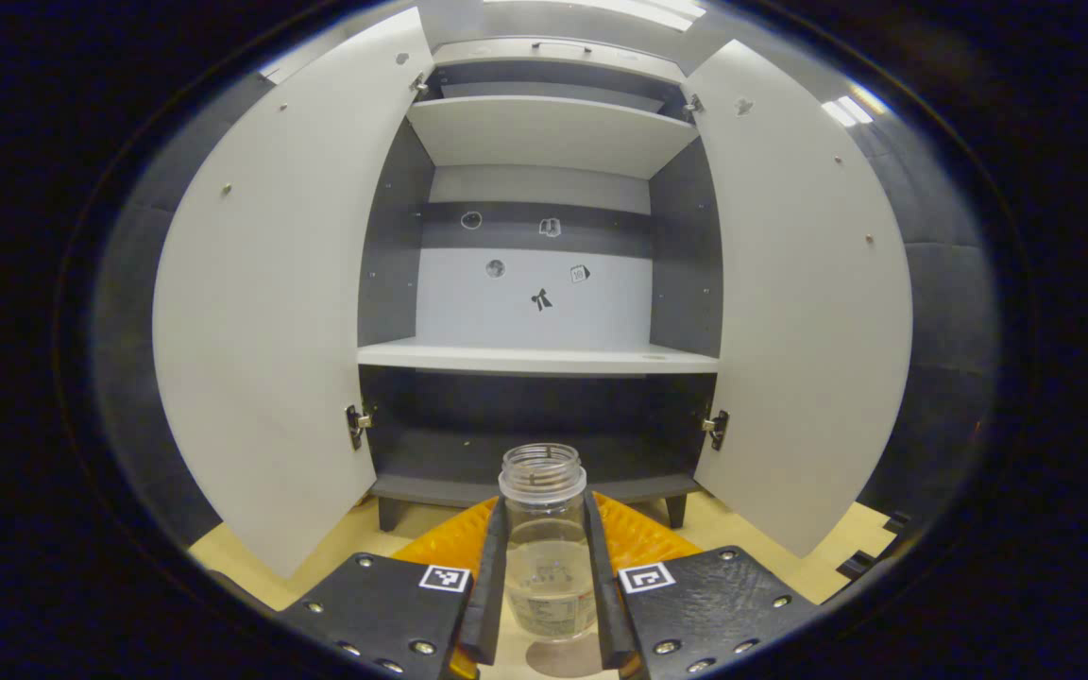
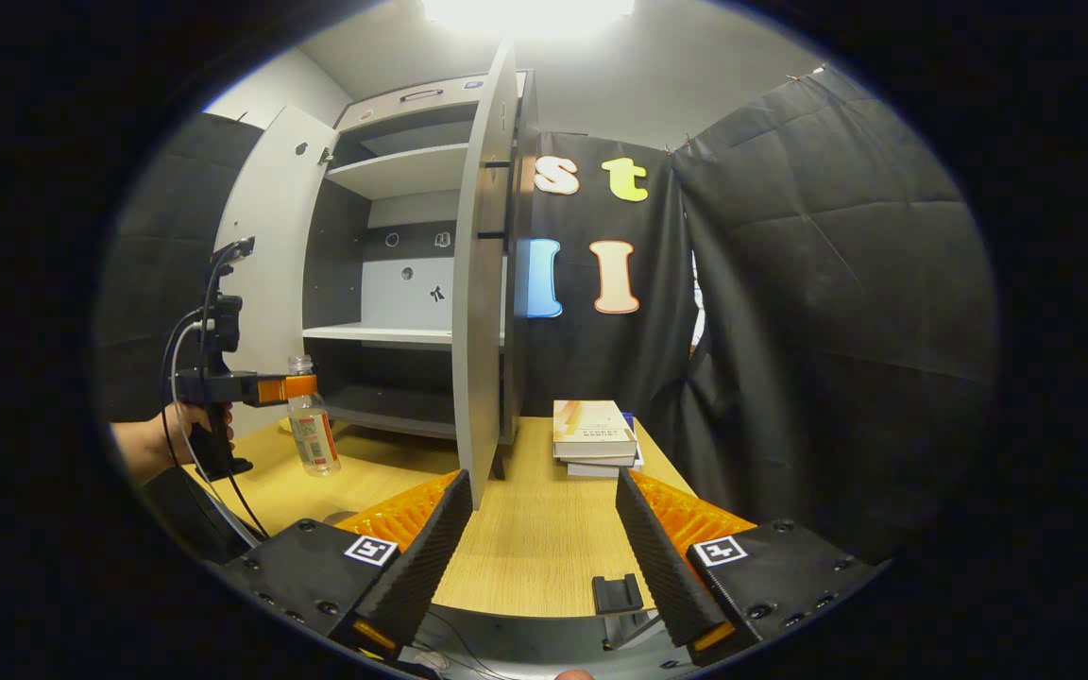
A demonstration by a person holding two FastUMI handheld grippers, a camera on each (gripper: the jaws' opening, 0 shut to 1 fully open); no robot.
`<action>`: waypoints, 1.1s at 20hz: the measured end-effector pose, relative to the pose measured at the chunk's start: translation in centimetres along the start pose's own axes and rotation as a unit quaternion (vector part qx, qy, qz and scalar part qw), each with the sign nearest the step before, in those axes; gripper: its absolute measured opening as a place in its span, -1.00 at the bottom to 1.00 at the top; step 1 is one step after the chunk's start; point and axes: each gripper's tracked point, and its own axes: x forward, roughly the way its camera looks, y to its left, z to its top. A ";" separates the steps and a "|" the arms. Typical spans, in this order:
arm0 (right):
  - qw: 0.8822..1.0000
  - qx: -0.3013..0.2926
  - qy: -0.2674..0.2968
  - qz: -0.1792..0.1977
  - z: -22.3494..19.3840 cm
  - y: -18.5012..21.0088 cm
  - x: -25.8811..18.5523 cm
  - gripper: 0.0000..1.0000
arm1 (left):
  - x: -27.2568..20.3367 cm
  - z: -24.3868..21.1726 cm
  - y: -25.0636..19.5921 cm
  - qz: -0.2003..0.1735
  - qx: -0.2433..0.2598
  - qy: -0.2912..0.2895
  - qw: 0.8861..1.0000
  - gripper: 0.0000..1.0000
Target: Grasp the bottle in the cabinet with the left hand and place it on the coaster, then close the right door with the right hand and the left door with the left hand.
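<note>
A clear, uncapped bottle (image 1: 544,552) with a label stands upright between the fingers of my left gripper (image 1: 544,510), which is shut on it. Just below its base lies a round grey coaster (image 1: 563,658); whether the bottle touches it is hidden. The cabinet (image 1: 544,359) stands ahead with its left door (image 1: 270,302) and right door (image 1: 799,302) wide open and its shelves bare. In the right gripper view, the left gripper (image 2: 303,387) holds the bottle (image 2: 313,434) above the wooden table. My right gripper (image 2: 549,557) is open, a little in front of the right door's edge (image 2: 483,283).
A stack of books (image 2: 594,434) lies on the wooden table (image 2: 544,529) to the right of the cabinet. A small black bracket (image 2: 618,593) sits at the table's near edge. Black cloth walls close in the booth on the right. A hand (image 2: 152,439) grips the left gripper's handle.
</note>
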 end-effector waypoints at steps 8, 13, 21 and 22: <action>1.000 -0.004 0.013 0.007 -0.9 0.7 0.2 0.95 | -0.3 -5.8 -1.6 -0.011 0.011 0.018 1.000 -0.15; 1.000 -0.005 0.018 0.007 -1.2 0.6 0.3 0.95 | -0.7 -9.1 -2.2 -0.011 0.005 0.031 0.999 -0.14; 1.000 -0.008 0.022 0.005 -1.1 0.5 0.6 0.95 | -1.4 -10.4 -3.0 -0.009 0.023 0.013 1.000 -0.12; 1.000 -0.009 0.021 0.006 -0.9 0.6 0.7 0.95 | -1.6 -10.6 -3.2 -0.012 0.021 0.017 1.000 -0.10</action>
